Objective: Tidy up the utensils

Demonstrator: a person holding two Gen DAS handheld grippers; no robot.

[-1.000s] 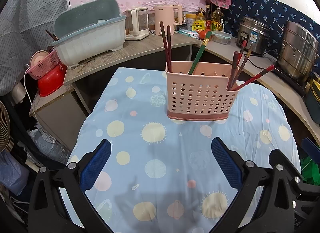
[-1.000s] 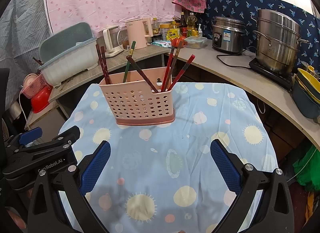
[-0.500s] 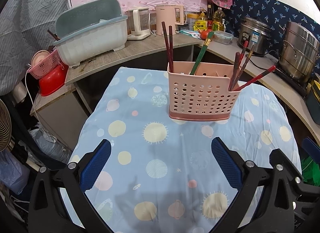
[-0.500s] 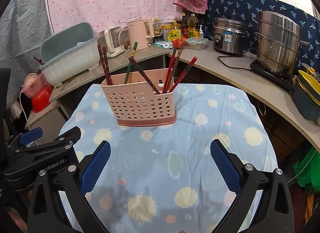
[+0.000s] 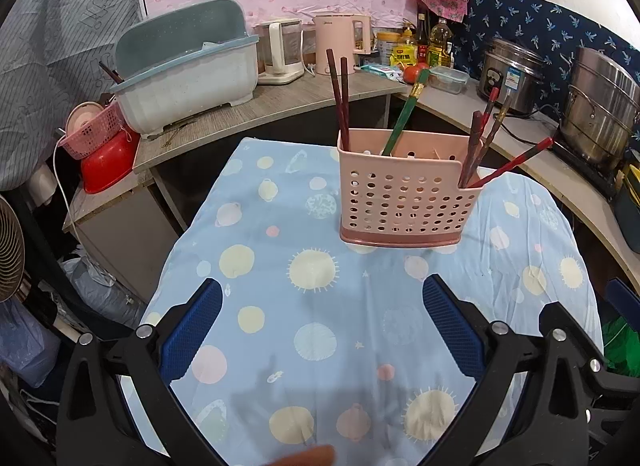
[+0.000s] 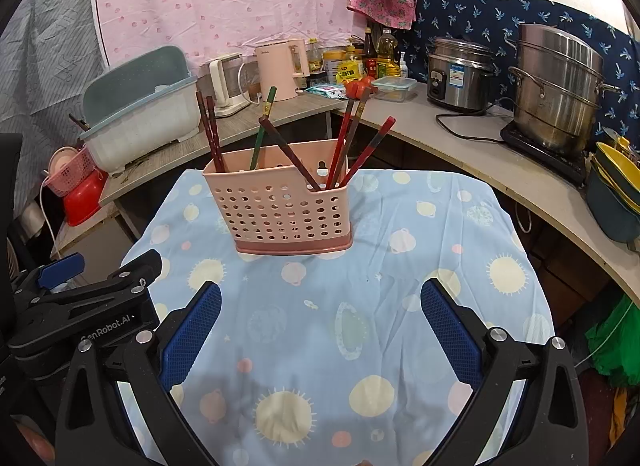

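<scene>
Chopsticks (image 6: 344, 141) all stand in the pink basket (image 6: 280, 209), cloth (image 6: 400, 306) bare, job looks finished, left gripper (image 5: 320, 322) and right gripper (image 6: 320, 322) both wide open, empty.

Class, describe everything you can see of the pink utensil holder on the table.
The pink utensil holder looks like plastic, its walls pierced with round holes above a darker pink base band. The front wall steps down at one end. It stands upright on the blue patterned tablecloth, with chopsticks leaning inside, including a green one. Neither the left gripper nor the right gripper touches it.
</scene>
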